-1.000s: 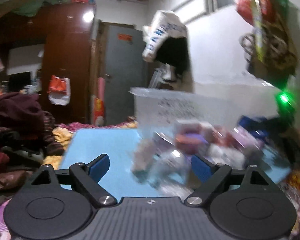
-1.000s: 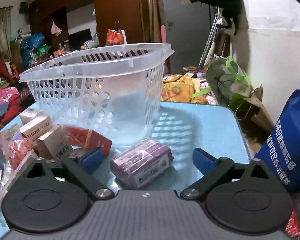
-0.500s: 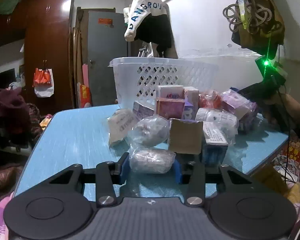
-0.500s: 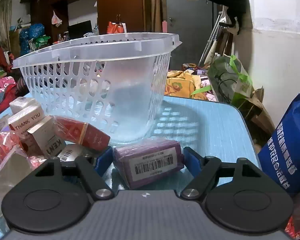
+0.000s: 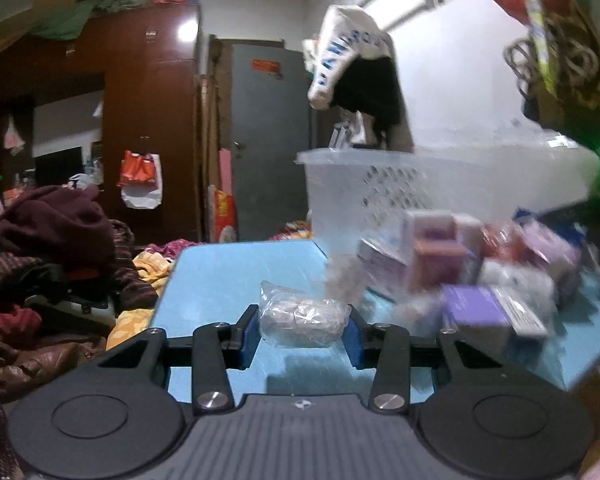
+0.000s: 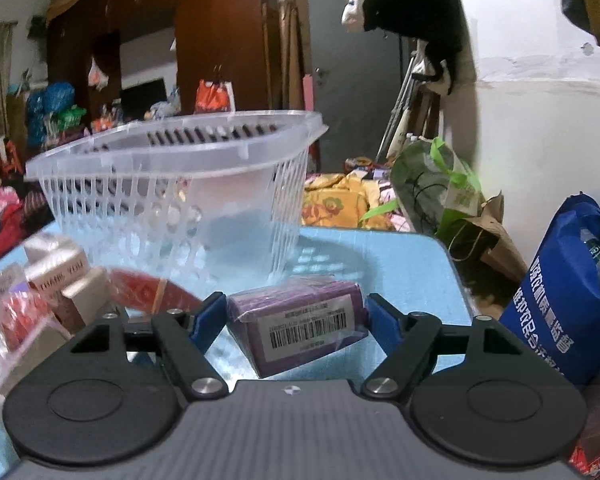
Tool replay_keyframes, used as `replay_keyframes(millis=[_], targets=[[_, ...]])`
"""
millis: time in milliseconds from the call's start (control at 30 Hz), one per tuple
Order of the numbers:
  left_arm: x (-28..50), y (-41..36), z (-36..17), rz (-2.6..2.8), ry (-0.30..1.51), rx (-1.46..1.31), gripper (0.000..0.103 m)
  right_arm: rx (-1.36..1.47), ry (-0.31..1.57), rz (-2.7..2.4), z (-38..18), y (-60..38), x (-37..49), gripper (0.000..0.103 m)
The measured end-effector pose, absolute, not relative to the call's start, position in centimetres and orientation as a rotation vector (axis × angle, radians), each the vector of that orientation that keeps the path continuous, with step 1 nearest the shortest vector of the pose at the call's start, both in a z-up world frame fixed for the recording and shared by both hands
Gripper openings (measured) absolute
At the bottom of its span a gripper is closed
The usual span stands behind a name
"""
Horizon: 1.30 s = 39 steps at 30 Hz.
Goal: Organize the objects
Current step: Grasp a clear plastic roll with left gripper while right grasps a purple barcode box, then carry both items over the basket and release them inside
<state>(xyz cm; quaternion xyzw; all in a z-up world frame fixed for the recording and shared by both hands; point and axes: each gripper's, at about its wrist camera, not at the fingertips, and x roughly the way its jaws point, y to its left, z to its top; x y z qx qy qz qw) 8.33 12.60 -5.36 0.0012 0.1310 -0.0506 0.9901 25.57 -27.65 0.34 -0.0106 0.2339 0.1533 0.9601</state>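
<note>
My left gripper (image 5: 302,332) is shut on a small clear-wrapped packet (image 5: 303,320), held just above the blue table (image 5: 228,272) to the left of a blurred pile of small boxes and packets (image 5: 480,272). Behind the pile stands a clear plastic basket (image 5: 380,168). My right gripper (image 6: 296,320) is shut on a purple wrapped packet (image 6: 300,328) with a barcode label, tilted in the grip, in front of the same basket (image 6: 172,148). More boxes (image 6: 56,276) and a red box (image 6: 148,292) lie at the left.
A blue bag (image 6: 572,300) stands at the table's right edge, with a green bag (image 6: 432,184) and a paper bag on the floor beyond. Heaped clothes (image 5: 52,248) lie left of the table. Clothes and bags hang on the wall above.
Both grippers went from open to shut: the left one took the clear-wrapped packet and swung left away from the pile; the right one closed on the purple packet, which now sits tilted.
</note>
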Motion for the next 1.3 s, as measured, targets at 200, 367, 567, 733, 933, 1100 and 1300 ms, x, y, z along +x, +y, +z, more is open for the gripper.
replay_keyframes(millis=[200,367,567,733,933,1100,1300], targets=[[10.0,13.0,-1.4,-0.12,0.149,-0.033,0.046,0.038,0.367,0.28,3.6,-29.1,24.1,0.078],[15.8,10.9,3.8,-0.249,0.142,-0.092,0.046,0.003,0.249,0.341,8.3,-26.7,23.5,0.078],[24.5,6.6,7.2,-0.314,0.239,-0.117,0.046,-0.087,0.215,0.459,10.3,-20.9,27.3,0.078],[27.5,5.5,7.1,-0.299,0.279,-0.159,0.055,-0.117,0.218,0.471,10.6,-19.0,29.7,0.08],[24.0,6.3,6.4,-0.208,0.253,-0.11,0.094,-0.086,0.258,0.481,9.9,-20.3,29.1,0.103],[15.7,8.7,3.3,-0.287,0.208,-0.1,0.093,-0.026,0.26,0.488,7.1,-24.0,23.2,0.103],[8.5,9.1,-1.6,-0.229,0.226,-0.047,0.088,-0.02,0.21,0.5,4.0,-25.2,16.7,0.103]])
